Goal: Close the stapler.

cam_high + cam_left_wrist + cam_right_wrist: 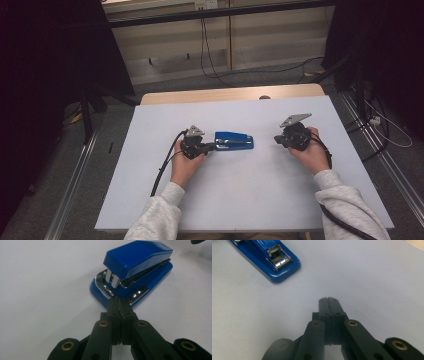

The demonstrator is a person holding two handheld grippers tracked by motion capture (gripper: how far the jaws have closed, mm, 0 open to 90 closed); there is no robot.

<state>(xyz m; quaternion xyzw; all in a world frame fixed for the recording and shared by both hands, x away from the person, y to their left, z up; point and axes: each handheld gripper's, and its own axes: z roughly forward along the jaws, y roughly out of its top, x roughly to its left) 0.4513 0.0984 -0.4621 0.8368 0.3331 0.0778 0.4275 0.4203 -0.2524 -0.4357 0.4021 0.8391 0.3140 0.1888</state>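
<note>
Left gripper nosing the stapler, right one idle.

High view: blue stapler (234, 140) lies mid-surface (250, 200); left gripper (212, 146) at its 9 o'clock end, right gripper (276, 139) apart at 3 o'clock. Left gripper view: jaws clenched, empty, tips at the stapler (132, 270) base; likely best to unclench before pushing on. Right gripper view: jaws clenched on nothing, stapler (268, 258) at 11 o'clock.

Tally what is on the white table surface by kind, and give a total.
Blue stapler: 1
Hand-held gripper: 2, the left hand-held gripper with its jaws together at the stapler's end, and the right hand-held gripper with its jaws together, apart from the stapler
Total: 3
</note>
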